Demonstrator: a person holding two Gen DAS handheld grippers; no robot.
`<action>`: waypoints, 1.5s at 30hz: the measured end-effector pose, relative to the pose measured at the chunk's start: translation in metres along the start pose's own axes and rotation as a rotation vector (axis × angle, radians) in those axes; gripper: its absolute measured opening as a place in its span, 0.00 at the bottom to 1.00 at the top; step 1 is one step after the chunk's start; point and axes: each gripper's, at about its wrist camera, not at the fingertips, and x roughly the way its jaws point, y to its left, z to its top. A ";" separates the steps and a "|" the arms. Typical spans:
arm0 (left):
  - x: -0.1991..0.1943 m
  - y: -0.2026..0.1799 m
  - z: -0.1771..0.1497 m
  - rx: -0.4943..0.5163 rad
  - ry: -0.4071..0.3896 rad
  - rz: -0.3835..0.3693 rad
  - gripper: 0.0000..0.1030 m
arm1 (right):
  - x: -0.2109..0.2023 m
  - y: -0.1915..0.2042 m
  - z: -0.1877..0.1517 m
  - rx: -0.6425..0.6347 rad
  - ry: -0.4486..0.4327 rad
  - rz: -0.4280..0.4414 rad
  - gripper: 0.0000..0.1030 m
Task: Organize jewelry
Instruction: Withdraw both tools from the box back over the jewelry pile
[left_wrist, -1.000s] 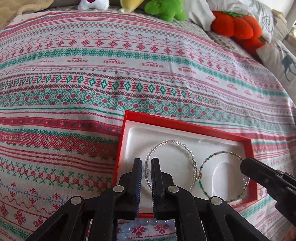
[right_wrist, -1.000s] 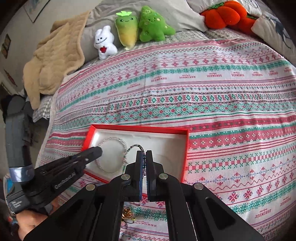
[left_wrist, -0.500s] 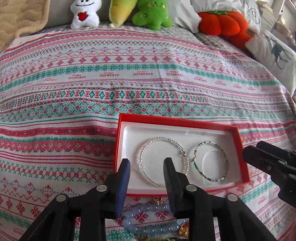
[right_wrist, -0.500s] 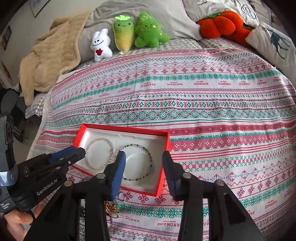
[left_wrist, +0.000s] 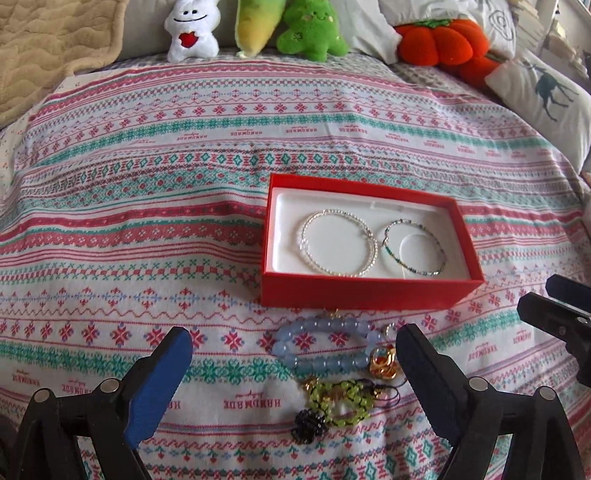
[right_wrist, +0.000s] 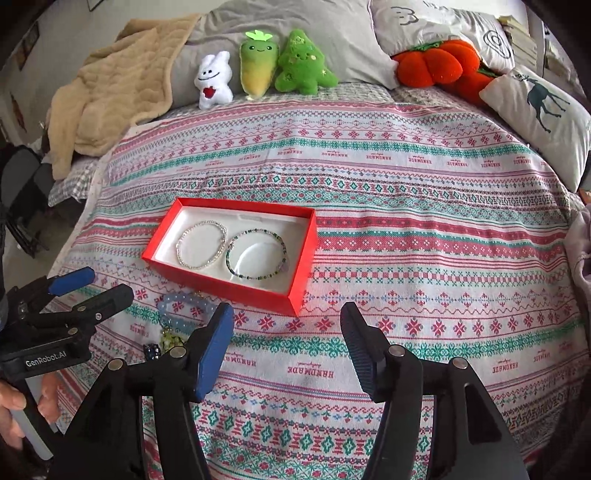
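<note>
A red box (left_wrist: 354, 290) (right_wrist: 301, 254) with a white lining lies on the patterned bedspread. In it lie a clear bead bracelet (left_wrist: 338, 242) (right_wrist: 201, 243) on the left and a green bead bracelet (left_wrist: 413, 253) (right_wrist: 256, 254) on the right. In front of the box lie a blue bead bracelet (left_wrist: 325, 345) (right_wrist: 181, 301), gold rings (left_wrist: 384, 365), a lime bead bracelet (left_wrist: 340, 400) and a black bead piece (left_wrist: 308, 424). My left gripper (left_wrist: 293, 356) (right_wrist: 90, 284) is wide open and empty above these loose pieces. My right gripper (right_wrist: 288, 328) (left_wrist: 546, 295) is wide open and empty, right of the box's near corner.
Plush toys stand at the head of the bed: a white bunny (right_wrist: 214, 81), a yellow-green carrot (right_wrist: 256, 64), a green tree (right_wrist: 303, 64), an orange pumpkin (right_wrist: 439, 62). A deer cushion (right_wrist: 543, 107) lies at the right, a beige blanket (right_wrist: 110, 88) at the left.
Both grippers opened wide and pulled back from the box, each leaving its bracelet inside. The loose jewelry in front of the box came into view.
</note>
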 end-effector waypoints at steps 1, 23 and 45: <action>-0.001 0.001 -0.003 0.003 0.006 0.004 0.92 | 0.000 -0.001 -0.004 -0.001 0.009 -0.003 0.64; 0.021 0.016 -0.076 0.065 0.151 -0.039 0.93 | 0.025 0.018 -0.088 -0.137 0.160 -0.053 0.71; 0.045 -0.006 -0.064 0.144 0.106 -0.143 0.31 | 0.040 0.048 -0.083 -0.190 0.173 -0.041 0.71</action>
